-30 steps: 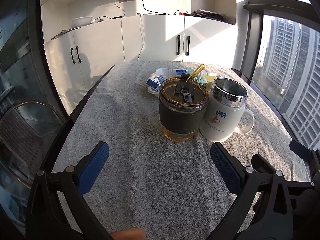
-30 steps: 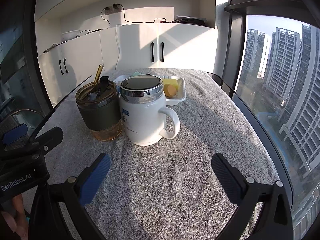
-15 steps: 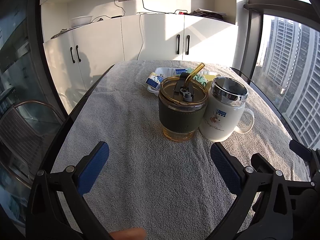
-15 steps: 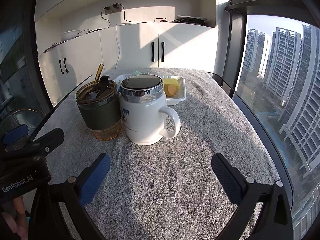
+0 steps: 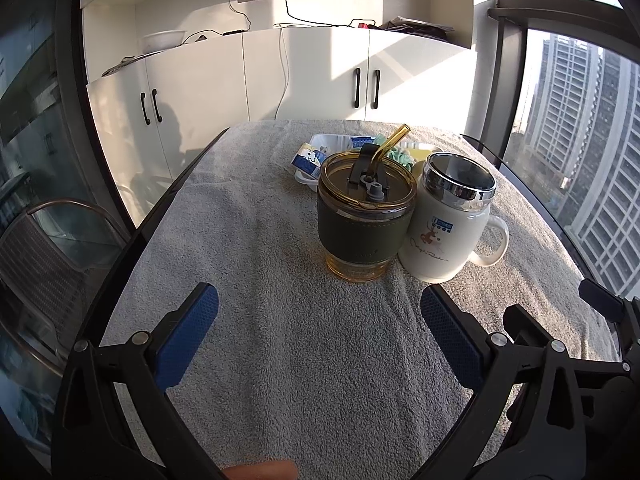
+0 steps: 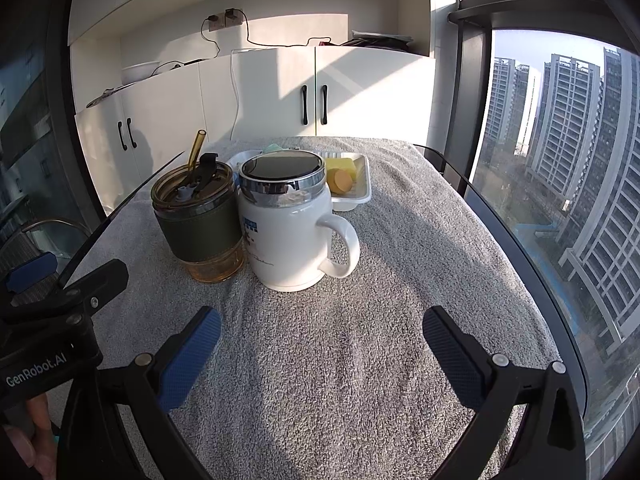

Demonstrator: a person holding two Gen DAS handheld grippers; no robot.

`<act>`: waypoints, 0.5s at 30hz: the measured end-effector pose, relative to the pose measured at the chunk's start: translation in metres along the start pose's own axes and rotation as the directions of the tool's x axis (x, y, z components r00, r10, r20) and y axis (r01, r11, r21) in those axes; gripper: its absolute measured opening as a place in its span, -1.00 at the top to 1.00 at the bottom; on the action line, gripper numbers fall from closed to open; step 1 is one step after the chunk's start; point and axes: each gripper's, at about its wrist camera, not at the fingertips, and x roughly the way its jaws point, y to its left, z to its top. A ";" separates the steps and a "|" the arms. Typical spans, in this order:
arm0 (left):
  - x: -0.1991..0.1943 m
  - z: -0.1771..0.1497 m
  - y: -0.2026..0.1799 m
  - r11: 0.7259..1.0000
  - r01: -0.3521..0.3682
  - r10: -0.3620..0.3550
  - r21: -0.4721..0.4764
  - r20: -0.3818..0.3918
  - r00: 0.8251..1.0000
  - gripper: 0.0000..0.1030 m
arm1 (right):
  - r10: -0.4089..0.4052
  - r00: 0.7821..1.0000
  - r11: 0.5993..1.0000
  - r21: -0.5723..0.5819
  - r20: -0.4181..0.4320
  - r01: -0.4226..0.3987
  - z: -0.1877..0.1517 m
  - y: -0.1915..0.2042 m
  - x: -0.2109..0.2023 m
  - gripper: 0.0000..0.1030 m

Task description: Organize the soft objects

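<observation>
We've got the left gripper [image 5: 318, 324] spread wide, blue pads [image 5: 188, 332] apart over bare towel [image 5: 300, 380], nothing between them. The right gripper [image 6: 320, 344] is just as wide, its pads [image 6: 452, 356] empty above the same grey towel. In the right view the left gripper's black frame sits at the lower left edge, with a hand [image 6: 28, 440] on it.

Ahead of both, we see the tumbler [image 5: 366, 214], amber glass with a dark green sleeve and a straw [image 5: 390, 142] through its lid, standing upright. Just beside it, on its right, apparently touching, stands the white mug [image 5: 446, 226] with its chrome lid, handle pointing right.

Behind the two cups sits the white tray [image 6: 358, 196]. In it we can make out a yellow sponge [image 6: 340, 166], an orange piece [image 6: 342, 182], something teal [image 5: 396, 154] and a blue-and-white packet [image 5: 306, 158] at its left end.

Beyond the table, white cabinets [image 5: 312, 76]; towers show through the window on the right.
</observation>
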 end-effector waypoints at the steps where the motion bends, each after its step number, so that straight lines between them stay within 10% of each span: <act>1: 0.000 0.000 0.000 1.000 0.000 0.000 0.000 0.000 1.000 -1.00 | 0.001 1.000 1.000 0.001 0.000 -0.001 0.000 0.000 0.000 -1.00; 15: 0.000 -0.001 0.000 1.000 -0.002 0.002 -0.002 -0.001 1.000 -1.00 | 0.002 1.000 1.000 0.001 -0.002 -0.002 0.000 -0.001 0.000 -1.00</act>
